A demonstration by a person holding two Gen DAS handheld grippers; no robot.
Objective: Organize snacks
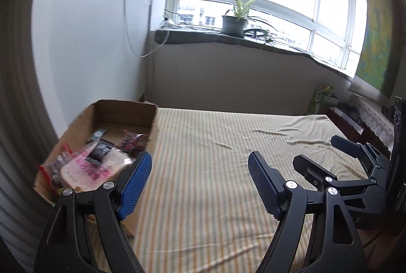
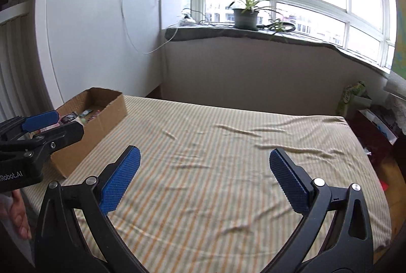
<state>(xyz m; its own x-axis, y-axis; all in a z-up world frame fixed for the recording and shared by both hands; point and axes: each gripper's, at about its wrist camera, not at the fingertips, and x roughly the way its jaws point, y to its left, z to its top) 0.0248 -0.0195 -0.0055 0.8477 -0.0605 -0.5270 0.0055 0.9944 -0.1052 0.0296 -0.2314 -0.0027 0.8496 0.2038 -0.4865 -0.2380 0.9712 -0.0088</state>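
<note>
A brown cardboard box (image 1: 149,118) stands on the left side of the striped bed (image 1: 228,158) and holds several snack packets (image 1: 88,164), pink, white and dark. My left gripper (image 1: 199,169) is open and empty, its left finger just right of the box's near end. My right gripper (image 2: 203,161) is open and empty over the middle of the bed (image 2: 215,171). The box (image 2: 106,118) shows at the left of the right wrist view, with the left gripper (image 2: 54,124) beside it. The right gripper (image 1: 316,151) shows at the right of the left wrist view.
A white wall panel (image 1: 88,44) stands behind the box. A windowsill with a potted plant (image 1: 234,21) runs along the back wall. A green bag (image 2: 351,95) and clutter lie on furniture beyond the bed's right edge.
</note>
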